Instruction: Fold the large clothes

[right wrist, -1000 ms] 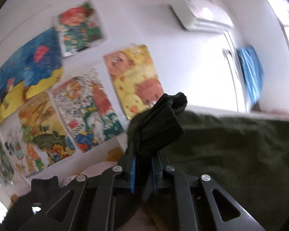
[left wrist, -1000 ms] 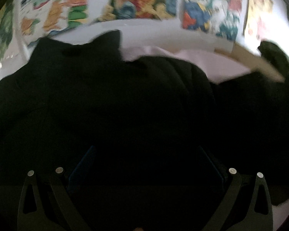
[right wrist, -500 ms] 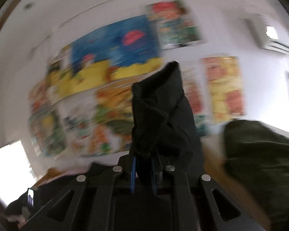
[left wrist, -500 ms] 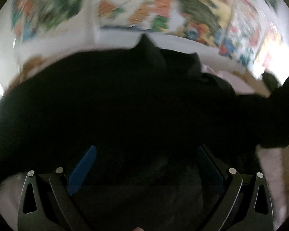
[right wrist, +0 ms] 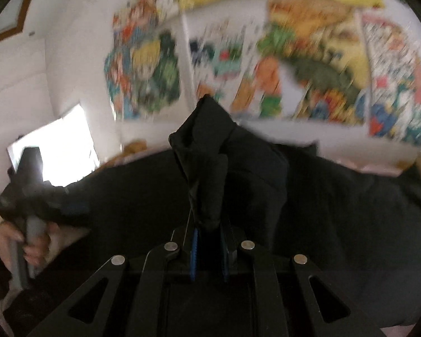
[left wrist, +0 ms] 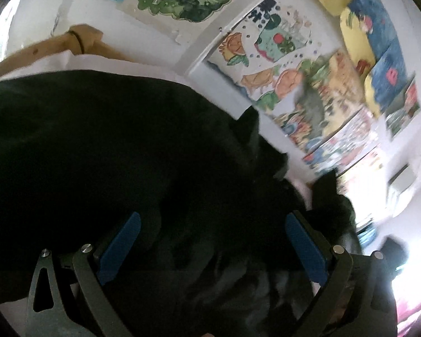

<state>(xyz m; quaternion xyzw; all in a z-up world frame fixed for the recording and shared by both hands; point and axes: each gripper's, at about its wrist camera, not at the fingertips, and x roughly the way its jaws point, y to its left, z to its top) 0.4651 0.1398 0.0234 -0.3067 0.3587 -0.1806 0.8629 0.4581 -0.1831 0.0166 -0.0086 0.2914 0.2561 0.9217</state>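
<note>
Both wrist views, close over black garment (left wrist: 103, 151), face postered wall (right wrist: 78, 56)

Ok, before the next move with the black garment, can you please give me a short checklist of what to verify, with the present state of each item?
1. Right gripper is shut on a bunch of the black garment: ok.
2. Left gripper is open, blue pads wide apart, ready to take cloth: ok.
3. Cloth lies between the left fingers: ok, the garment fills the gap, though which edge or layer it is: cannot tell.
4. Garment lies flat on the pale sheet: not ok, it is bunched and partly lifted.
5. Right view is sharp enough to judge the fold line: not ok, it is blurred.
</note>
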